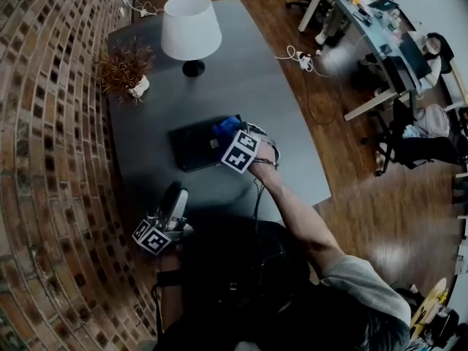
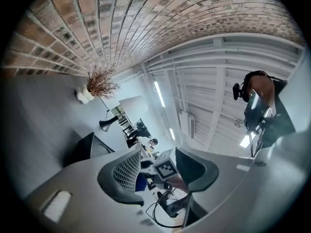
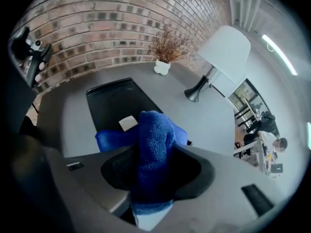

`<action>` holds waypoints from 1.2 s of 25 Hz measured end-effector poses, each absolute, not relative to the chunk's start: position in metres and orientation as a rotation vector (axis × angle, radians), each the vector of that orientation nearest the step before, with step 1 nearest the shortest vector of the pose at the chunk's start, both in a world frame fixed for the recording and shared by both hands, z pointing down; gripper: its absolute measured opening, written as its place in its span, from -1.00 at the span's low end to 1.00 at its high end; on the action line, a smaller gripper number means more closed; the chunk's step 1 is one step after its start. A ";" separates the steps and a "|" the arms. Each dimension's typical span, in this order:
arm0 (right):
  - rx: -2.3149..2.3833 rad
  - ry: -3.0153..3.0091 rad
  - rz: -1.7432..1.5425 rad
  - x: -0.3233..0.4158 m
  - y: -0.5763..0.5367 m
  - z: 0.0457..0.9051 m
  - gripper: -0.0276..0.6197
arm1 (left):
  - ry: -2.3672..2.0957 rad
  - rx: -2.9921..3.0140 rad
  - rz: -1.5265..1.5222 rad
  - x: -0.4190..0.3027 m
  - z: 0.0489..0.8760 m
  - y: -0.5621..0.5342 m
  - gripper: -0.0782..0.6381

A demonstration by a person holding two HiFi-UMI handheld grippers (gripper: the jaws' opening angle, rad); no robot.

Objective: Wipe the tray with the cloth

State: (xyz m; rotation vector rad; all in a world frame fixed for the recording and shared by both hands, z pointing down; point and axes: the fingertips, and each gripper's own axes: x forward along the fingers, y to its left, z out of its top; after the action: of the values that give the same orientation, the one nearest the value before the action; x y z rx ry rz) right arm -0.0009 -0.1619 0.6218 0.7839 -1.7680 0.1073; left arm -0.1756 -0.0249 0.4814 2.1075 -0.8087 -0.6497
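Note:
A black tray point(image 1: 191, 148) point(image 3: 116, 103) lies on the grey table point(image 1: 241, 86), its near right corner under my right gripper point(image 1: 232, 137) point(image 3: 155, 171). That gripper points steeply down and is shut on a bunched blue cloth point(image 1: 225, 126) point(image 3: 153, 135), which hangs over the tray's near end. A small white scrap point(image 3: 128, 123) lies on the tray just beyond the cloth. My left gripper point(image 1: 175, 196) point(image 2: 158, 171) is held near the table's front edge, apart from the tray, about level. It is open, with nothing between its fingers.
A white-shaded lamp point(image 1: 190, 28) and a dried plant in a white pot point(image 1: 126, 68) stand at the table's far end. A brick wall point(image 1: 44, 159) runs along the left. Desks, chairs and cables point(image 1: 303, 58) fill the floor to the right.

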 end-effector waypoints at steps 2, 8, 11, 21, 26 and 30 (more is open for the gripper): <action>0.752 -1.800 0.121 -0.005 -0.128 0.626 -0.35 | -0.818 2.101 -0.629 -0.177 0.486 -0.027 -0.20; 0.672 -2.011 0.543 0.021 -0.043 0.633 -0.36 | -0.949 2.093 -0.440 -0.179 0.517 -0.049 -0.20; 0.925 -2.151 0.799 0.070 -0.063 0.618 -0.36 | -1.059 2.113 -0.271 -0.179 0.534 -0.073 -0.20; 1.220 -2.435 1.384 0.098 -0.214 0.618 -0.35 | -1.287 2.061 0.185 -0.161 0.599 -0.123 0.16; 0.928 -2.444 1.484 0.068 -0.180 0.639 -0.36 | -1.290 2.041 0.236 -0.155 0.606 -0.124 0.15; 0.741 -2.309 1.408 0.086 -0.114 0.660 -0.36 | -1.285 2.034 0.224 -0.160 0.604 -0.127 0.14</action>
State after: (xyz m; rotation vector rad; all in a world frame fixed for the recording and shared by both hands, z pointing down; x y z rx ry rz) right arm 0.0858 -0.1143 0.6602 0.7405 -2.3094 1.4082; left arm -0.1596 -0.1270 0.6044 2.0338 -1.2848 0.2239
